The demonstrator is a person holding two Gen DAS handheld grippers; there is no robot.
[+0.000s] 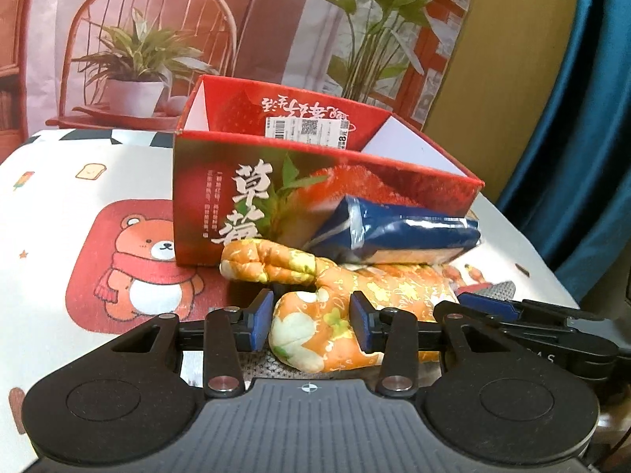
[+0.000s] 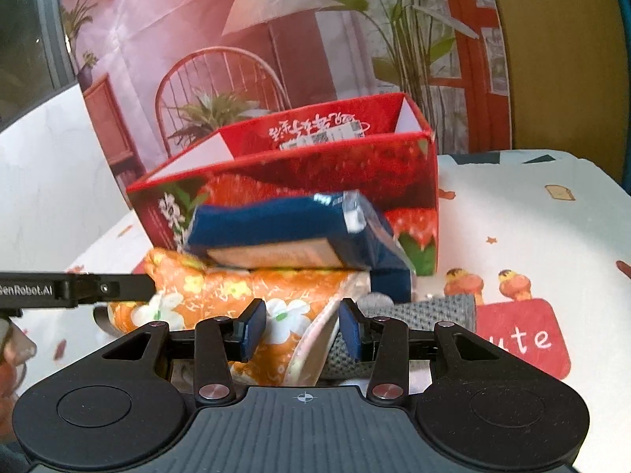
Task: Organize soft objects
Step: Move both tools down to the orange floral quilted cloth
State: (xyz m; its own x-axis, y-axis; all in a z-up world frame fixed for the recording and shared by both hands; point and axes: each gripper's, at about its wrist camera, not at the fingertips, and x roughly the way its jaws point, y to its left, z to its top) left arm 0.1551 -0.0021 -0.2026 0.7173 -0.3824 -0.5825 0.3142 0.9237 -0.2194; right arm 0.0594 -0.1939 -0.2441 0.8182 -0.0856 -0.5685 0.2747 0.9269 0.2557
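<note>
Orange floral oven mitt [image 1: 315, 327] sits pinched in the left gripper [image 1: 311, 325] and right gripper [image 2: 301, 329] jaws; strawberry box [image 1: 315, 181] looks empty, tissue pack [image 1: 394, 232] unsorted.

- Warm, reddish, fairly bright indoor light in both views, with soft shadows.
- Glare streaks the blue packet [image 1: 398, 232]; its outline smears in the right wrist view.
- Fisheye bending curves the table [image 1: 51, 205] edges and backdrop.
</note>
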